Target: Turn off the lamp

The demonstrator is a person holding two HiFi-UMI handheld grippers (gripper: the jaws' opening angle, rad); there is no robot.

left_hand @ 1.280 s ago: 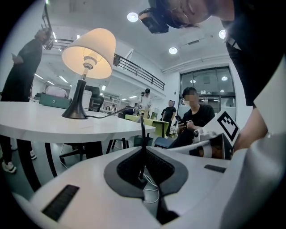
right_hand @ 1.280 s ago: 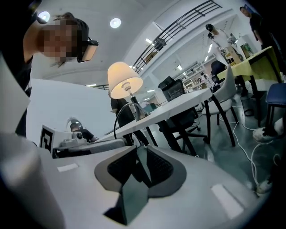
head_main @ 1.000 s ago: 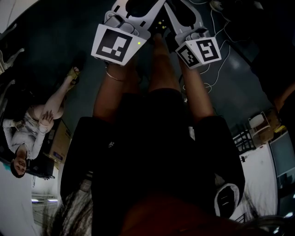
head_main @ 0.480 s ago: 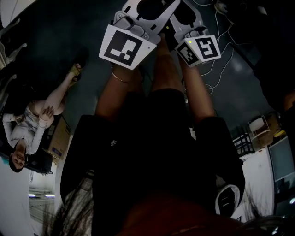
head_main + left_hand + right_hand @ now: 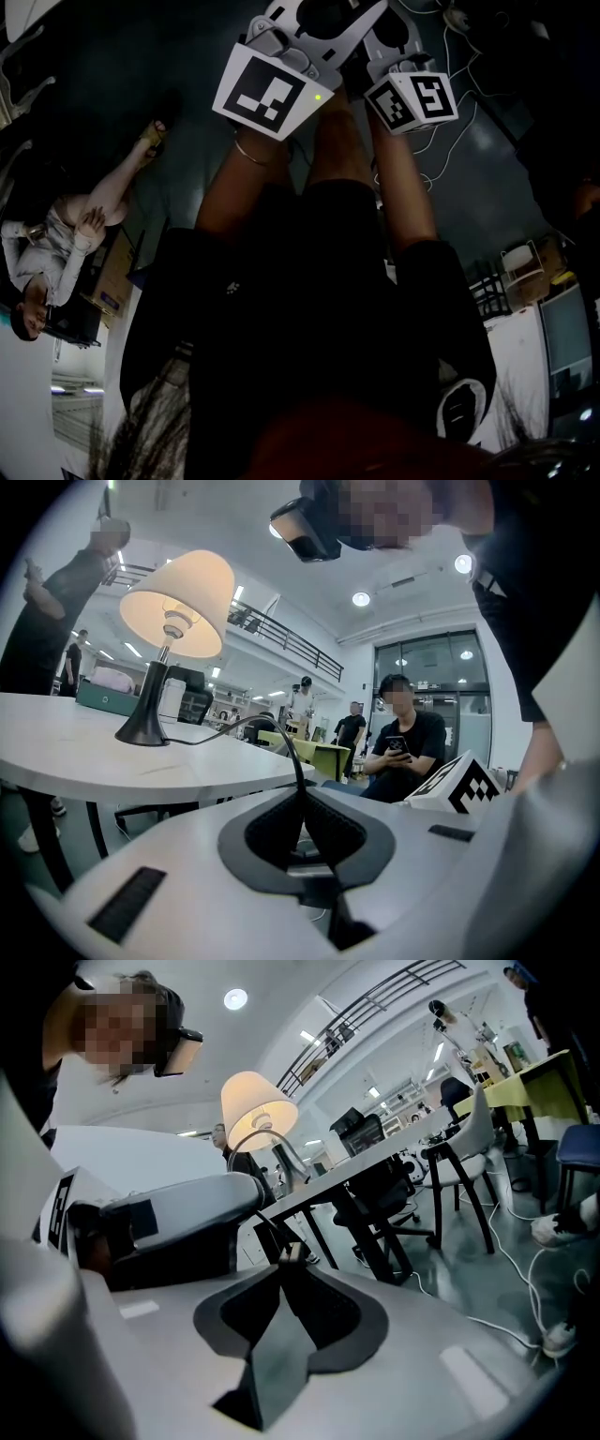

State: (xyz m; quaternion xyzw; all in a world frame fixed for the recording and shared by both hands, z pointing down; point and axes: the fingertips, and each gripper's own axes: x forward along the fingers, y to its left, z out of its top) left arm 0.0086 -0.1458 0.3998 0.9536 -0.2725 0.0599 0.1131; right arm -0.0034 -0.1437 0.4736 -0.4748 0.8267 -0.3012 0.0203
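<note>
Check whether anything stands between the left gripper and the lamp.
Nothing visible does. The lit lamp stands on the white table, with only bare tabletop and air toward the left gripper. Its black cord runs from the base straight into that gripper's fingers, which are closed on it.

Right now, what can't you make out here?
- Head view: lamp and cord out of frame; jaw tips cut off at top edge.
- Right gripper view: small block in the right gripper, jaws just closed further, too small to identify.
- Left gripper view: cord's end hidden between the jaws of the left gripper.
</note>
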